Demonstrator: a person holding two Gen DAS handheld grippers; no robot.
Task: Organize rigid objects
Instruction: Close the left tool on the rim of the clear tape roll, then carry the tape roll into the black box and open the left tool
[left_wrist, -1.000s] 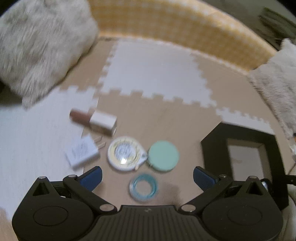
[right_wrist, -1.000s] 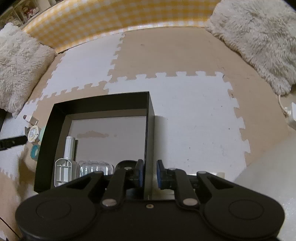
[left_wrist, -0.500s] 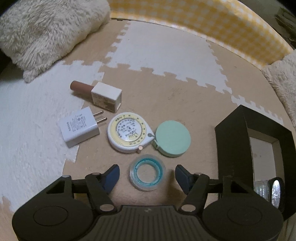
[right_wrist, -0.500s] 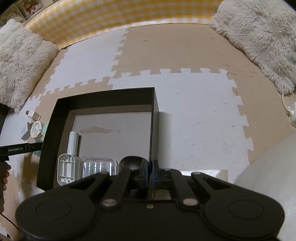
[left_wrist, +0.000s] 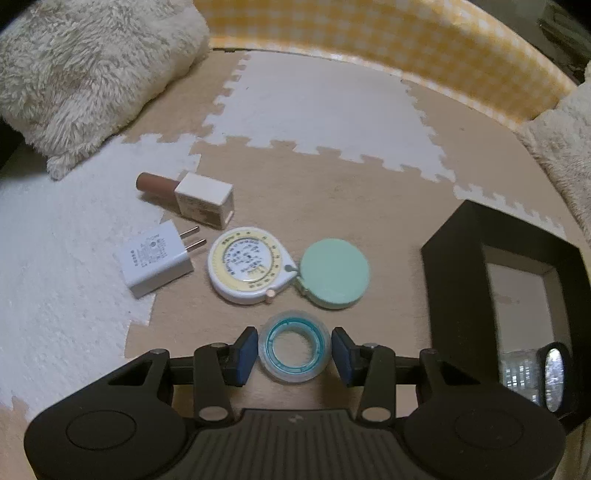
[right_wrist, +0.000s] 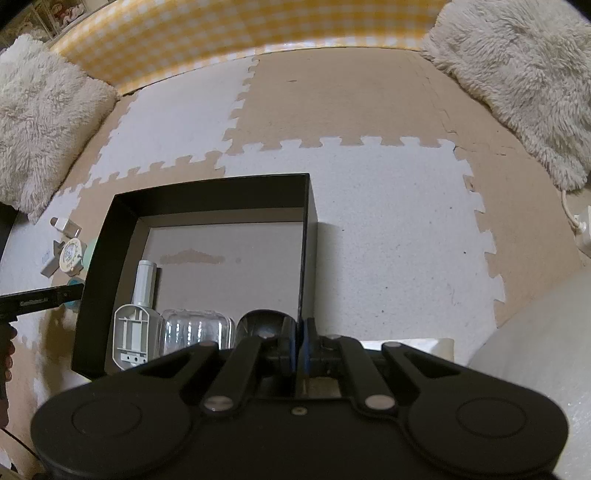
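A clear tape roll with a teal core (left_wrist: 294, 346) lies on the foam mat between the blue pads of my left gripper (left_wrist: 294, 350), which is open around it with small gaps each side. Beyond it lie a round tape measure (left_wrist: 249, 270), a mint green compact (left_wrist: 334, 278), a white charger plug (left_wrist: 154, 263) and a brown tube with a white cap (left_wrist: 186, 192). My right gripper (right_wrist: 300, 345) is shut on the right wall of the black box (right_wrist: 308, 236). Inside the box are a white bottle (right_wrist: 142, 284), a clear case (right_wrist: 197, 330) and a dark round object (right_wrist: 264, 323).
Fluffy cushions sit at the far left (left_wrist: 85, 70) and far right (right_wrist: 517, 81). A yellow checked barrier (left_wrist: 388, 48) borders the mat at the back. The black box also shows at the right of the left wrist view (left_wrist: 454, 258). A white cable lies at the right edge (right_wrist: 576, 221).
My left gripper has moved forward and down and narrowed around the tape roll. My right gripper has closed onto the box's right wall.
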